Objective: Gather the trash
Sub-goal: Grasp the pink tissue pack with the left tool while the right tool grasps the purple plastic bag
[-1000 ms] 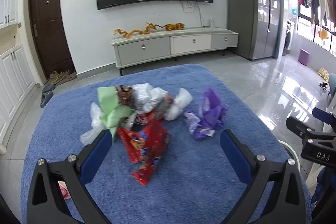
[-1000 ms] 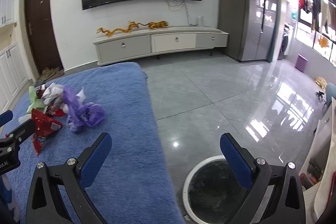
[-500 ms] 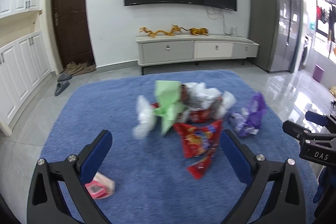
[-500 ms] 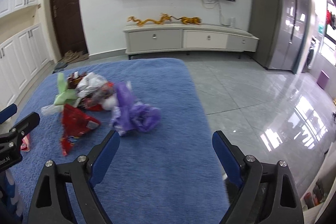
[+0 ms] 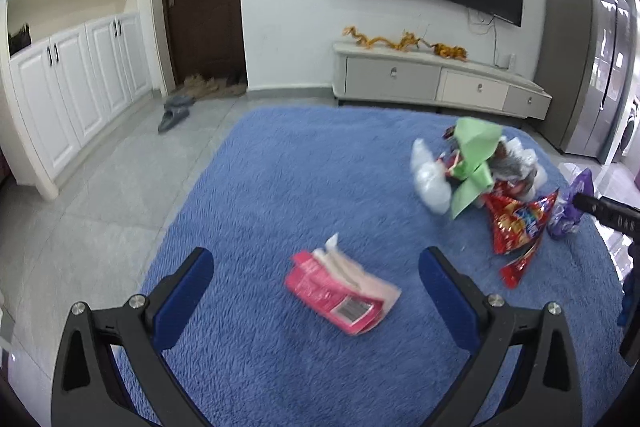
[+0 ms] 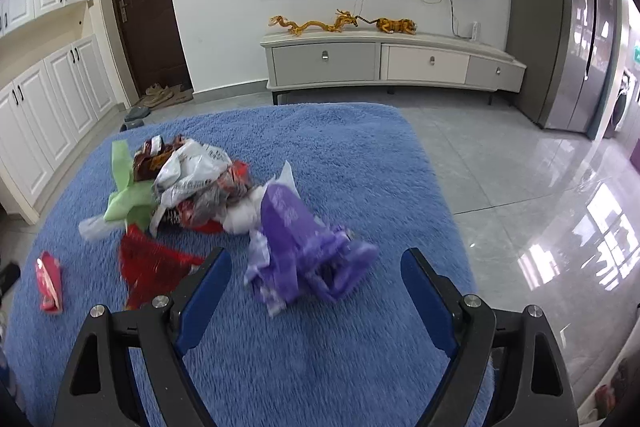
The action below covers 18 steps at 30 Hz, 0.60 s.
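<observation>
pink packet (image 5: 340, 293): lying flat on the blue rug (image 5: 304, 179), well apart from the main heap, its long axis running from upper left to lower right across the left wrist view.
left gripper (image 5: 316, 291): jaws standing wide open and gripping nothing; the pink packet is lying just ahead, centred between the two pads, so this gripper is looking the nearer one for it. the packet's long axis is sitting slanted to the closing line, so a slight twist may be needed.
trash heap (image 6: 188, 187): green paper, white plastic and red wrappers bunching together mid-rug, to the right of the left gripper and to the left of the right one.
purple bag (image 6: 304, 247): crumpled, lying just ahead of the right gripper (image 6: 316, 293), at the near right edge of the heap.
right gripper: jaws spread open, empty; the purple bag is sitting between the pads and slightly beyond them.
views: the left wrist view is showing the packet's barcode face and the right gripper's tip at its right edge; the right wrist view is showing the packet only as a small red sliver at far left, but is showing the purple bag whole.
</observation>
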{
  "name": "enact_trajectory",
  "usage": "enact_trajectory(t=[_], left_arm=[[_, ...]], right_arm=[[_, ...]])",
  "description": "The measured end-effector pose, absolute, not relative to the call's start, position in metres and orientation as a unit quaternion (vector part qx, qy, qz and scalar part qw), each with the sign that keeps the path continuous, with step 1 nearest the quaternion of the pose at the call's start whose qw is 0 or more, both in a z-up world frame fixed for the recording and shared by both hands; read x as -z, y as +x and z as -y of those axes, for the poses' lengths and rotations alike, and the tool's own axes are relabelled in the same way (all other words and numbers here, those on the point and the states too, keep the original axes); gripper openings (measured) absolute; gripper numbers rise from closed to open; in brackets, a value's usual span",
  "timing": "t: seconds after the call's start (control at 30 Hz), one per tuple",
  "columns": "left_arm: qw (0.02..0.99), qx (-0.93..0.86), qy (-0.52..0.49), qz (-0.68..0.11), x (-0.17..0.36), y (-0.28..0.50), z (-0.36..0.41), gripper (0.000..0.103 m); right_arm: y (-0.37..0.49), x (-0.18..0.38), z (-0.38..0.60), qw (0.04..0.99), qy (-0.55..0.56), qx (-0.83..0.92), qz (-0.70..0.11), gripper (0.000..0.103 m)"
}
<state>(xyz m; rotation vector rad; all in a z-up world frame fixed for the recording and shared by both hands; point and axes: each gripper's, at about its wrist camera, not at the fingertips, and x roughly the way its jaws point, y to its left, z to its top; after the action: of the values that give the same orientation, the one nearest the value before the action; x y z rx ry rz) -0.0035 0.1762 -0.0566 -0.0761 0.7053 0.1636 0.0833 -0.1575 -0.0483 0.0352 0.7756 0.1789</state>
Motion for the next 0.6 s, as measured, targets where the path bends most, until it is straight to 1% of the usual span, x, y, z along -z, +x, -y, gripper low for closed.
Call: enact_trajectory(t=[0.03, 0.1, 0.13, 0.17, 0.2, 0.23, 0.27, 0.3, 0.33, 0.37, 0.4, 0.43, 0.47, 0.5, 0.6], left_arm=[[0.932, -0.077, -0.046, -0.351, 0.059, -0.003, -0.18, 0.103], [0.926, -0.072, -0.061, -0.365, 0.065, 0.001, -0.183, 0.103], [0.923, -0.07, -0.067, -0.371, 0.068, 0.003, -0.184, 0.102], [0.919, -0.065, -0.074, -0.381, 0.074, 0.007, -0.184, 0.099], [0.916, -0.061, -0.079, -0.389, 0.078, 0.01, -0.184, 0.096], [0.912, -0.058, -0.084, -0.397, 0.083, 0.014, -0.183, 0.091], [0.907, -0.055, -0.09, -0.407, 0.087, 0.018, -0.183, 0.088], [0.902, -0.052, -0.096, -0.417, 0.092, 0.021, -0.183, 0.08], [0.899, -0.048, -0.102, -0.424, 0.096, 0.023, -0.184, 0.074], [0.895, -0.045, -0.11, -0.429, 0.099, 0.025, -0.185, 0.071], [0.894, -0.043, -0.113, -0.431, 0.101, 0.025, -0.186, 0.06], [0.893, -0.039, -0.116, -0.434, 0.102, 0.025, -0.186, 0.047], [0.891, -0.036, -0.118, -0.436, 0.104, 0.025, -0.186, 0.041], [0.892, -0.036, -0.118, -0.435, 0.105, 0.026, -0.185, 0.038], [0.896, -0.031, -0.118, -0.427, 0.102, 0.021, -0.184, 0.034]], right_arm=[[0.085, 0.047, 0.159, 0.921, 0.025, -0.092, -0.377, 0.085], [0.087, 0.046, 0.16, 0.922, 0.034, -0.097, -0.372, 0.079], [0.088, 0.045, 0.16, 0.923, 0.035, -0.099, -0.371, 0.073], [0.088, 0.046, 0.161, 0.923, 0.038, -0.103, -0.37, 0.06], [0.089, 0.046, 0.161, 0.921, 0.038, -0.106, -0.372, 0.052], [0.09, 0.047, 0.162, 0.92, 0.037, -0.109, -0.375, 0.04], [0.09, 0.048, 0.163, 0.919, 0.038, -0.112, -0.377, 0.036], [0.09, 0.049, 0.166, 0.918, 0.043, -0.117, -0.377, 0.031], [0.089, 0.049, 0.169, 0.917, 0.052, -0.124, -0.376, 0.018], [0.088, 0.047, 0.174, 0.917, 0.066, -0.13, -0.372, 0.015], [0.086, 0.045, 0.177, 0.917, 0.07, -0.131, -0.37, 0.015], [0.083, 0.043, 0.179, 0.919, 0.073, -0.133, -0.365, 0.014], [0.08, 0.04, 0.18, 0.919, 0.076, -0.137, -0.362, 0.014], [0.077, 0.037, 0.182, 0.919, 0.082, -0.143, -0.358, 0.014], [0.067, 0.028, 0.186, 0.92, 0.092, -0.155, -0.347, 0.013]])
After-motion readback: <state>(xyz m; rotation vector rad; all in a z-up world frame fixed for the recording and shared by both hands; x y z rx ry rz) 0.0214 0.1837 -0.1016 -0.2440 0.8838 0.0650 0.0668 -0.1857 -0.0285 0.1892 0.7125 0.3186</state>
